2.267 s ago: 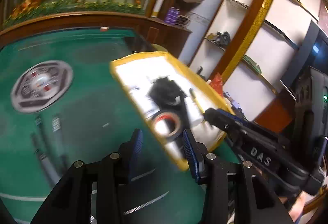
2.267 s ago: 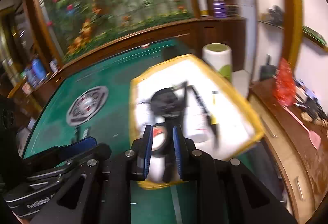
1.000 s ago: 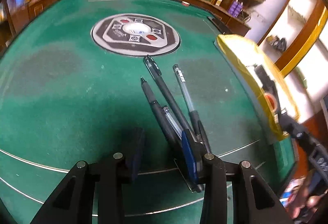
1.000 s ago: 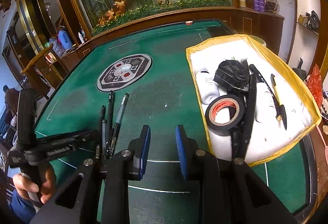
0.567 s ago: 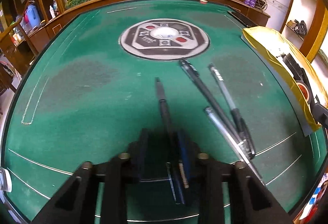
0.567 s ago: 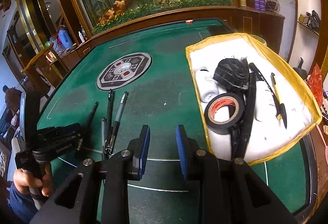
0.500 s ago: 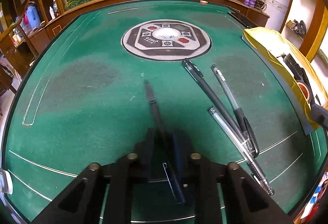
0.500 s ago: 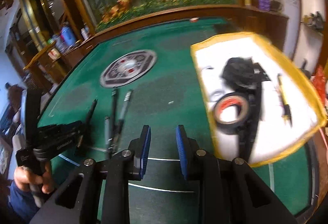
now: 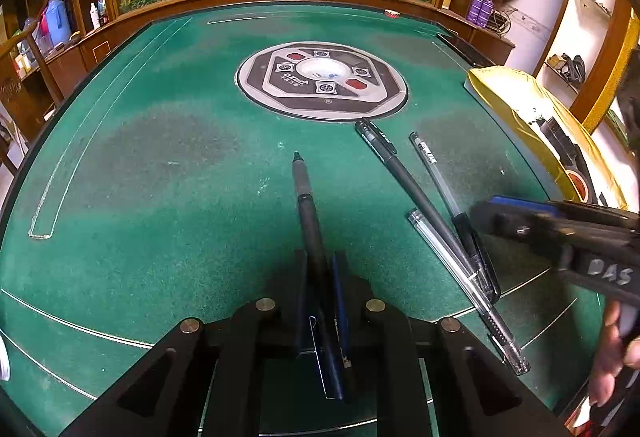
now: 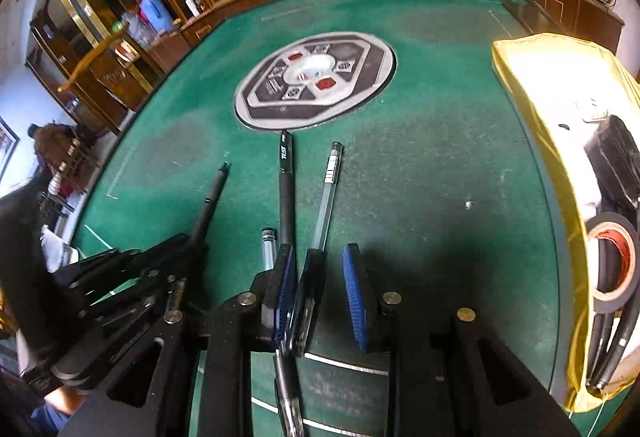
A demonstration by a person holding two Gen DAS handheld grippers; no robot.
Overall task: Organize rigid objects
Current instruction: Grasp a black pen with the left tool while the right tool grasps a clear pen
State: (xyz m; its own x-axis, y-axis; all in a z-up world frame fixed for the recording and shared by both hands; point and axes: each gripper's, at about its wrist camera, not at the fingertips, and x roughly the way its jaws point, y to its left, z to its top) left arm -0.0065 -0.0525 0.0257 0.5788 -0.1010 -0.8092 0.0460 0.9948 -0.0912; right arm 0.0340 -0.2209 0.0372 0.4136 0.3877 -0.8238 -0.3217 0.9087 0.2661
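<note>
On the green felt table, the left gripper is clamped on a slim dark-grey pen, whose tip points to twelve o'clock in the left wrist view, toward the round grey and black console set in the felt, where small white lettering is too fine to read with certainty. At about three o'clock from that held pen lie three more: a long black capped pen, a clear plastic pen with a white barcode label, and a clear-capped ballpoint, the first two crossing near their lower ends. The right gripper hangs low over these, its blue pads apart, with the black grip end of the barcode pen lying between them; whether a pad touches it cannot be told. In the right wrist view the black capped pen's barrel shows white letters reading roughly "TEST". The right gripper's body, seen at three o'clock in the left wrist view, carries "DAS" in white. A yellow-rimmed white tray at the table's three o'clock edge holds a black tape roll with a red-orange core and a black bulky object.
</note>
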